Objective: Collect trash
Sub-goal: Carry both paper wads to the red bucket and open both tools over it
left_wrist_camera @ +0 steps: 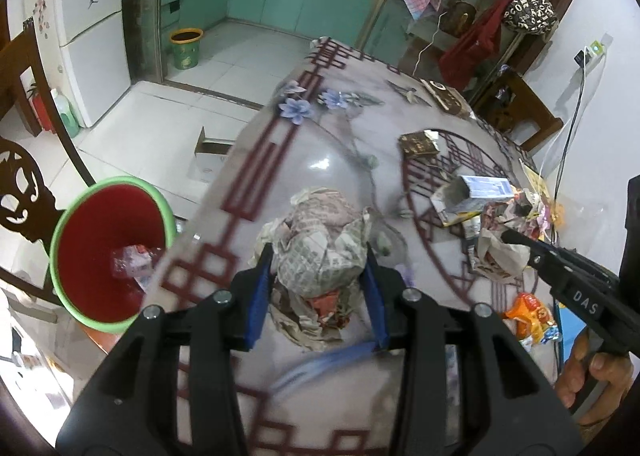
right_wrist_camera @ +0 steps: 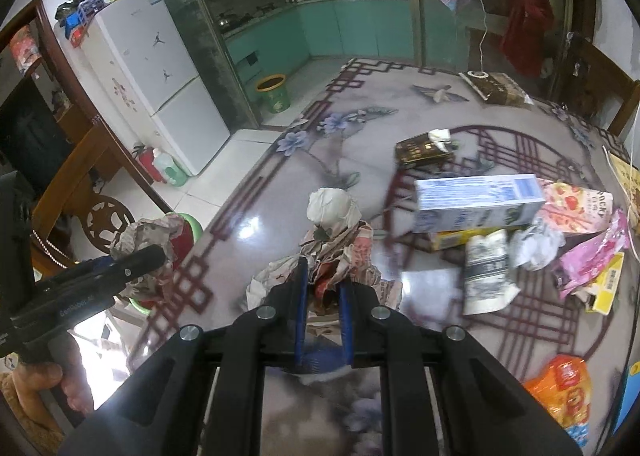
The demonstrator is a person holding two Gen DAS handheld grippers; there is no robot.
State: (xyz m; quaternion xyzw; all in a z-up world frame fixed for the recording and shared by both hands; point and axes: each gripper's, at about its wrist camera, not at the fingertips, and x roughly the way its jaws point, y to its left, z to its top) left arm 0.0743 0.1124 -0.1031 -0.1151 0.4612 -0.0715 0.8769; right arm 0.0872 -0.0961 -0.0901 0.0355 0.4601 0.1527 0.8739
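Note:
My left gripper [left_wrist_camera: 318, 256] is shut on a crumpled newspaper ball [left_wrist_camera: 320, 240], held above the patterned table [left_wrist_camera: 328, 160] near its left edge. Below that edge stands a bin [left_wrist_camera: 80, 256], red inside with a green rim, holding a clear wrapper [left_wrist_camera: 132, 262]. My right gripper [right_wrist_camera: 323, 276] is shut on a wad of crumpled paper and wrappers [right_wrist_camera: 340, 244] over the table's middle. In the right wrist view the left gripper [right_wrist_camera: 158, 254] shows at the left with its newspaper ball [right_wrist_camera: 144, 230]. The left wrist view shows the right gripper [left_wrist_camera: 510, 235] with its wad [left_wrist_camera: 500, 260].
More trash lies on the table's right side: a blue-white carton [right_wrist_camera: 476, 200], pink wrappers [right_wrist_camera: 588, 260], an orange snack bag [right_wrist_camera: 560, 388] and a dark box [right_wrist_camera: 420, 150]. A carved wooden chair [left_wrist_camera: 24, 192] stands beside the bin. A cardboard box [left_wrist_camera: 208, 156] sits on the floor.

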